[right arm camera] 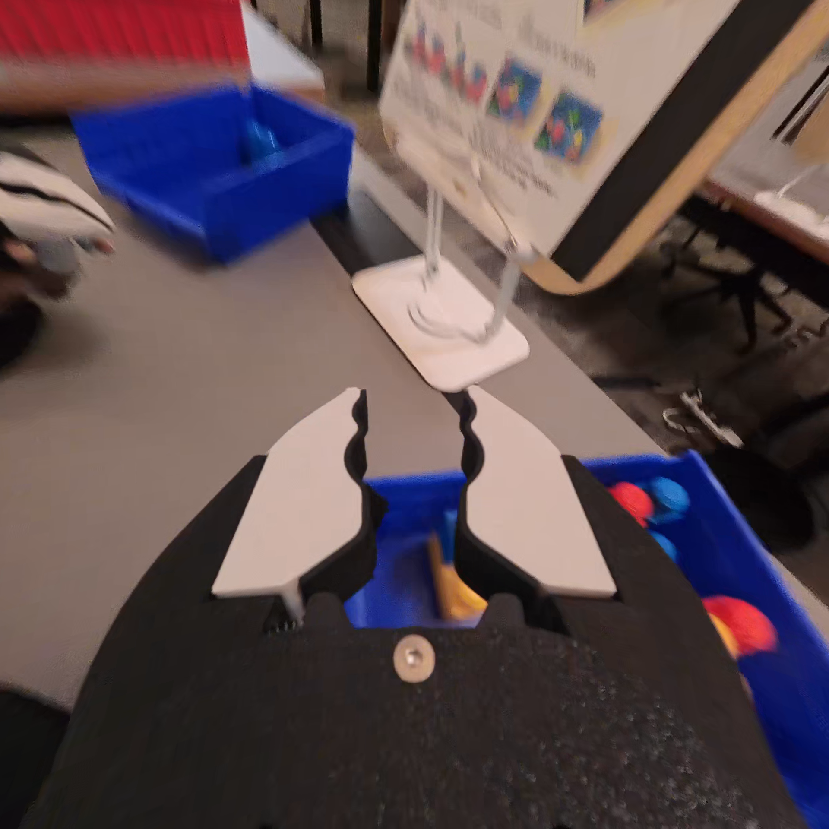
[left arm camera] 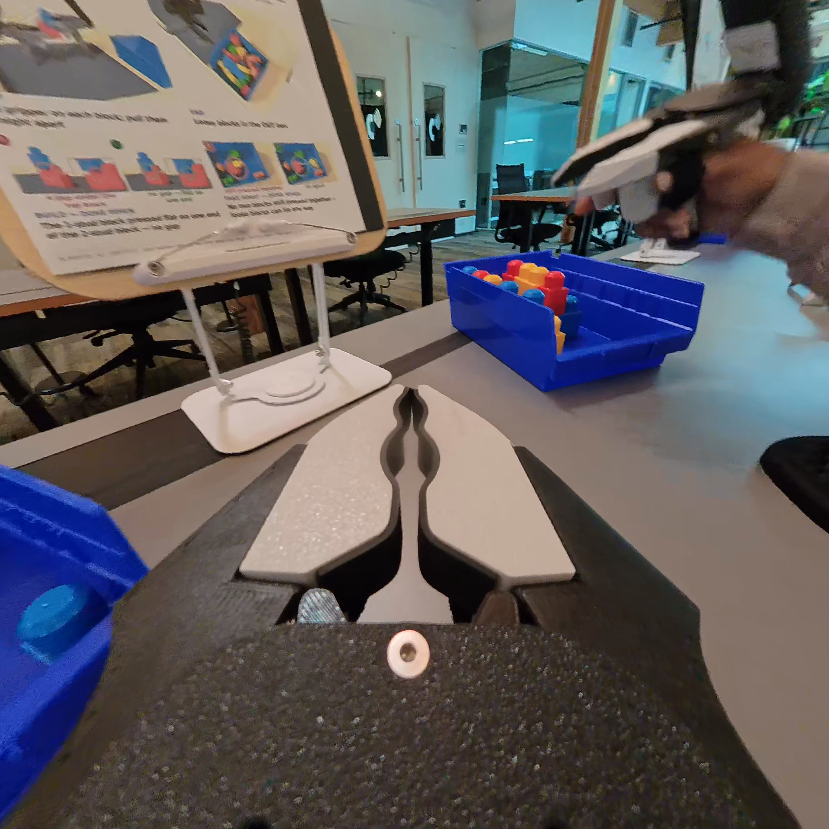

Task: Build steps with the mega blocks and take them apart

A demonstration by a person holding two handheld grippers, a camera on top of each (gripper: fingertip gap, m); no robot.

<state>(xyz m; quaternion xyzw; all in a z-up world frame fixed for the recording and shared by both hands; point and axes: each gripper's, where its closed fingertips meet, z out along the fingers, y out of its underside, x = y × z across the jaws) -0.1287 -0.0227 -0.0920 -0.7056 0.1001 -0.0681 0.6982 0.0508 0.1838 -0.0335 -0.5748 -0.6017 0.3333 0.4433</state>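
Right now the left claw hovers low over the grey desk with its fingers together, only a thin slit between the tips, and nothing held. Just ahead of it stands the white base of a stand carrying a printed instruction sheet. Farther right on the desk sits a blue bin with red, yellow and blue blocks stacked against its left wall. A second blue bin lies beside the left claw — one blue block shows inside it.

The right claw is held above the block-filled bin, fingers apart and empty. Between those fingers a yellow and blue block shows in the bin below — the view is blurred. From the left wrist view the right claw appears high at the upper right, well above the desk.
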